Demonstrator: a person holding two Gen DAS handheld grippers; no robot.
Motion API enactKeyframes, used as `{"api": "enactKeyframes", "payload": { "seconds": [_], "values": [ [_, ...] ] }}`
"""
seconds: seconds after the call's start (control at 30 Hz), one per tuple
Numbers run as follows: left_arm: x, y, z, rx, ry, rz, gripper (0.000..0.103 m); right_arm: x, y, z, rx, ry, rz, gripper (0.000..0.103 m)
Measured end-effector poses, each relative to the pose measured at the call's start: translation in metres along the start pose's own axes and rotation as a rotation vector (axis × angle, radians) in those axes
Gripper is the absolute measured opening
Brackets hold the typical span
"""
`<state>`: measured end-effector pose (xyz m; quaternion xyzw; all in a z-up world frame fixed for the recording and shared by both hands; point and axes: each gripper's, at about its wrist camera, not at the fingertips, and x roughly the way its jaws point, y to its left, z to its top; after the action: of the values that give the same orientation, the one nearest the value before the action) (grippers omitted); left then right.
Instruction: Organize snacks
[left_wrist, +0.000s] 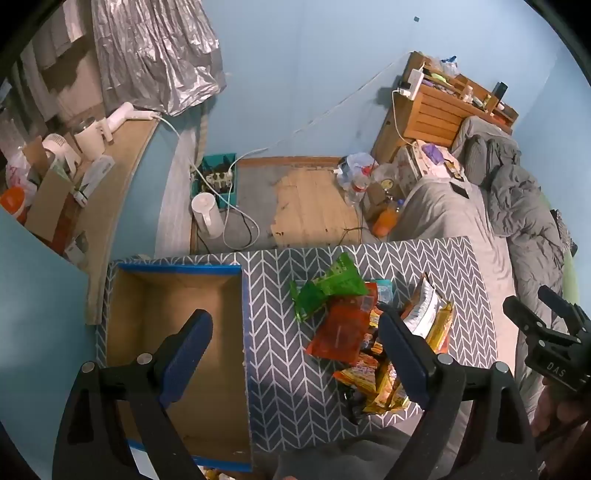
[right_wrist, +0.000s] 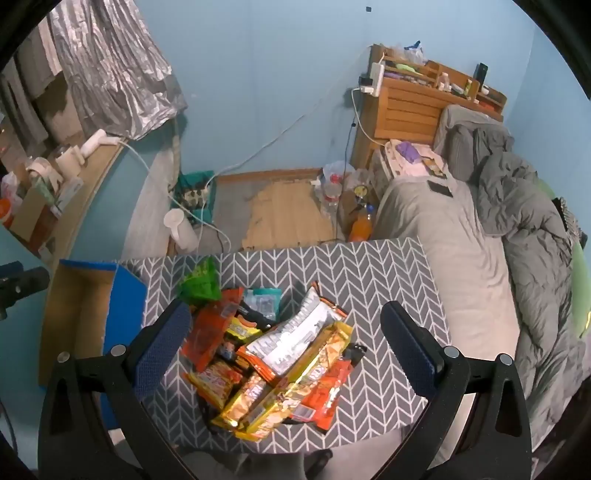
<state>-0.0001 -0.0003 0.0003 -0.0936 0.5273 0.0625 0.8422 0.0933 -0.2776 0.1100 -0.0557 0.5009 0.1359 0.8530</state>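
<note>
Lived-in bedroom in a home. A bed (right_wrist: 461, 266) with grey sheets is running along the right wall, a rumpled grey duvet (right_wrist: 532, 221) lying on it. A wooden headboard shelf (right_wrist: 417, 99) is holding small clutter, with a power strip (right_wrist: 373, 79) hanging off it. Drink bottles (right_wrist: 332, 188) are sitting on the worn floor (right_wrist: 284, 214). A hair dryer (left_wrist: 125, 114) is lying on a side ledge (left_wrist: 122, 173), below draped silver fabric (left_wrist: 155, 55).

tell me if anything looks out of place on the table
The snack packets lie in a loose overlapping heap on the table, none yet in the cardboard box. The green packet sits crumpled at the far edge. Nothing spilled.
</note>
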Motion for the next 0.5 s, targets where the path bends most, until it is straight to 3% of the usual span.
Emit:
{"api": "enactKeyframes", "payload": {
  "seconds": [0.17,0.5],
  "values": [
    [0.011,-0.004,-0.002,-0.004,0.020,-0.037,0.092,0.007,-0.006,-0.007,0.001,0.001,0.005,0.101],
    [0.001,-0.015,0.003,0.013,-0.011,-0.014,0.092,0.012,-0.009,-0.007,0.004,0.023,0.019,0.101]
  ]
}}
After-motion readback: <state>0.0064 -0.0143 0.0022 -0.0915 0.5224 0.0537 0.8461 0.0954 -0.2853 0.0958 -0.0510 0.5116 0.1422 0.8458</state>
